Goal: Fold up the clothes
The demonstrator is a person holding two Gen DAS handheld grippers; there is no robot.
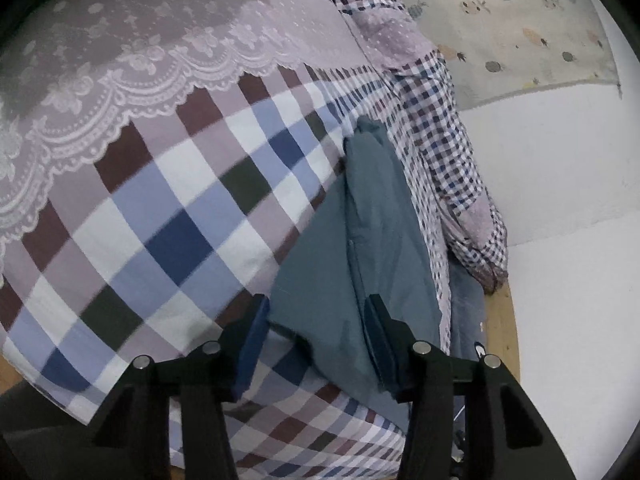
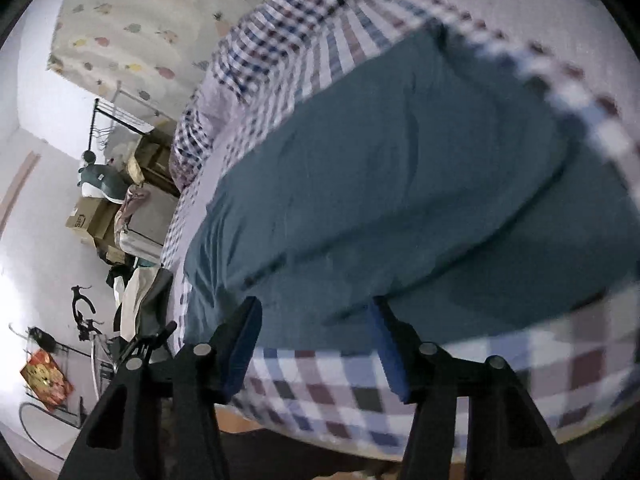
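Left wrist view shows us the teal garment [image 1: 360, 240] bunched on the checked bed cover [image 1: 172, 220], folding barely begun; left gripper [image 1: 316, 344] and right gripper [image 2: 316, 344] fingers spread wide, empty.

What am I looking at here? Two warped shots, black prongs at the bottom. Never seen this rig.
No robot: a person carries a hand-held gripper in each hand, each with a fisheye camera looking along its two blue-padded fingers. The left hand-held gripper view and the right hand-held gripper view both look down on a bed covered by a large-check plaid bedsheet. On it lies a plain teal cloth garment, with a small-check gingham shirt beside it. Both sets of jaws stand open over the teal garment's edge; nothing is gripped yet.
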